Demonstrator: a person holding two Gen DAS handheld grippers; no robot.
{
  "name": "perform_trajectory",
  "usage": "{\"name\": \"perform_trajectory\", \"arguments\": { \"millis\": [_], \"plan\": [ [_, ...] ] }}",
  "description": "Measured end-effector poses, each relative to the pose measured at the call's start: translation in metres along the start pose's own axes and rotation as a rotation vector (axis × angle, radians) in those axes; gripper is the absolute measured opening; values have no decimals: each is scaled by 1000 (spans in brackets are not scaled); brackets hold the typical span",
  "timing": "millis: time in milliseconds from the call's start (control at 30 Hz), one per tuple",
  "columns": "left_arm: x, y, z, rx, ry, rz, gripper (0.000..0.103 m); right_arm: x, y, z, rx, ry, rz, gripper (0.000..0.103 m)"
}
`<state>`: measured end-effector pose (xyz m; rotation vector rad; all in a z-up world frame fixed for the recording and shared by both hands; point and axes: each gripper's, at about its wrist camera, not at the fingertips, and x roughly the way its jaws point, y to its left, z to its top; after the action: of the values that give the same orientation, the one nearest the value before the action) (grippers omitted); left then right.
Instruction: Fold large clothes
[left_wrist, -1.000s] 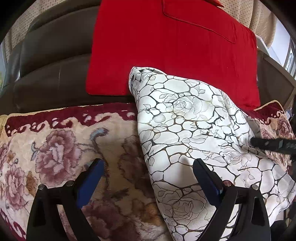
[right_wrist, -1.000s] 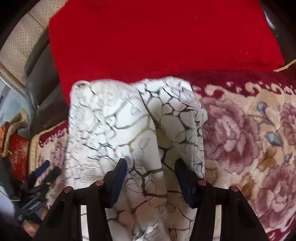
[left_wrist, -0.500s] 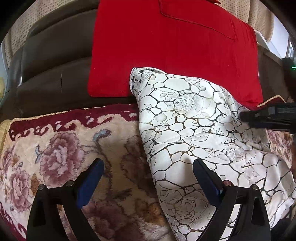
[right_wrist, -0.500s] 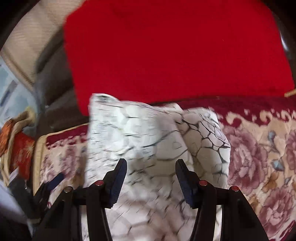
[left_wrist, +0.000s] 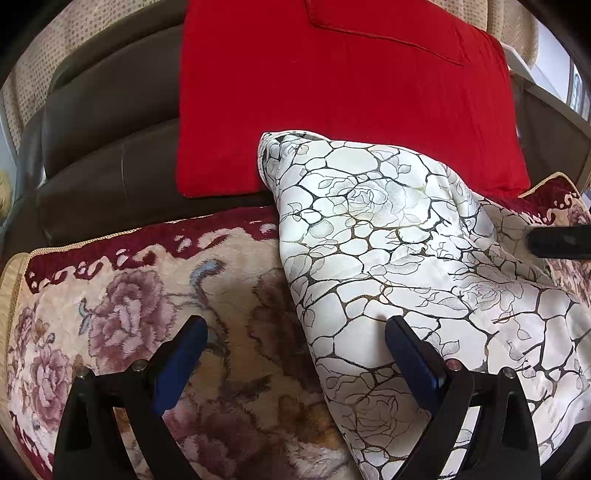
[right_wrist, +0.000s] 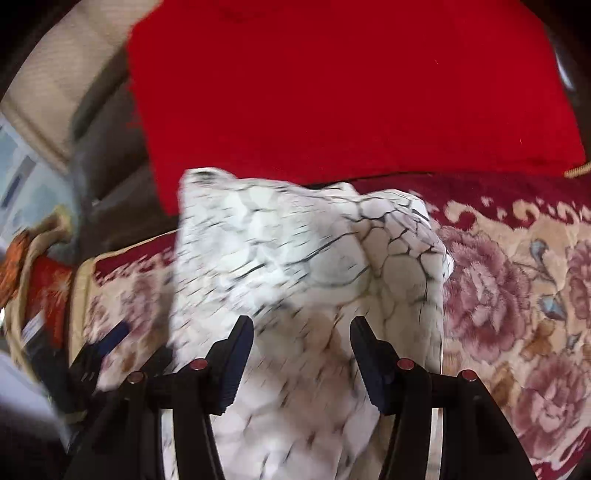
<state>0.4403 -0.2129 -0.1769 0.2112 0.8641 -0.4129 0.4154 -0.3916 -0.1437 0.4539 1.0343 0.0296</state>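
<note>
**Garment lies folded on the sofa seat, both grippers spread above it**

White garment (left_wrist: 388, 258), printed with dark crackle lines and pale roses, lies folded in a long strip on the floral seat cover (left_wrist: 122, 325) of a brown leather sofa (left_wrist: 103, 155). Its far end leans against the lower edge of a red cushion (left_wrist: 332, 92) that stands against the backrest.

In the left wrist view the left gripper (left_wrist: 295, 347) hovers with its jaws spread wide: one blue-padded finger is over the floral cover, the other over the garment's near left edge, and neither pinches anything. At that view's right edge a dark finger of the right gripper (left_wrist: 559, 242) reaches in over the cloth.

The right wrist view is blurred. The right gripper (right_wrist: 301, 350) has its jaws spread partway, the garment (right_wrist: 306, 266) showing between and beyond them; the pads do not press the fabric. The left gripper (right_wrist: 107, 341) shows faintly at that view's lower left.
</note>
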Motion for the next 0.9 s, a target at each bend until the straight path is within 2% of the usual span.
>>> {"name": "perform_trajectory", "arguments": {
  "millis": [133, 267, 367, 433, 500, 600, 667, 700, 800, 867, 900],
  "plan": [
    [-3, 0, -1, 17, -8, 13, 97, -31, 11, -26, -61, -6, 24, 59],
    [-6, -1, -2, 21, -9, 20, 97, -45, 8, -59, -106, 25, 26, 58],
    [-6, -1, -1, 21, -10, 21, 97, -28, -2, -79, -121, 98, -14, 58],
    [-6, -1, -1, 21, -10, 17, 97, -7, -19, -90, -76, 146, -22, 57],
    [-5, -3, -2, 30, -7, 19, 97, 4, -33, -96, -29, 126, 20, 57],
    [-2, -3, -3, 27, 7, 7, 97, 3, -34, -97, -20, 112, 22, 57],
    [0, 1, -3, -1, 29, -37, 97, 2, -33, -98, -38, 105, 11, 57],
    [2, 4, -3, -31, 53, -86, 97, 2, -33, -99, -45, 98, 11, 57],
    [11, 14, -6, -152, 146, -304, 97, 2, -35, -102, -59, 65, 19, 58],
    [17, 16, -8, -196, 192, -380, 97, 3, -34, -106, -50, 57, 29, 58],
    [19, 15, -9, -200, 207, -392, 97, 1, -36, -105, -40, 61, 35, 58]
  ]
}}
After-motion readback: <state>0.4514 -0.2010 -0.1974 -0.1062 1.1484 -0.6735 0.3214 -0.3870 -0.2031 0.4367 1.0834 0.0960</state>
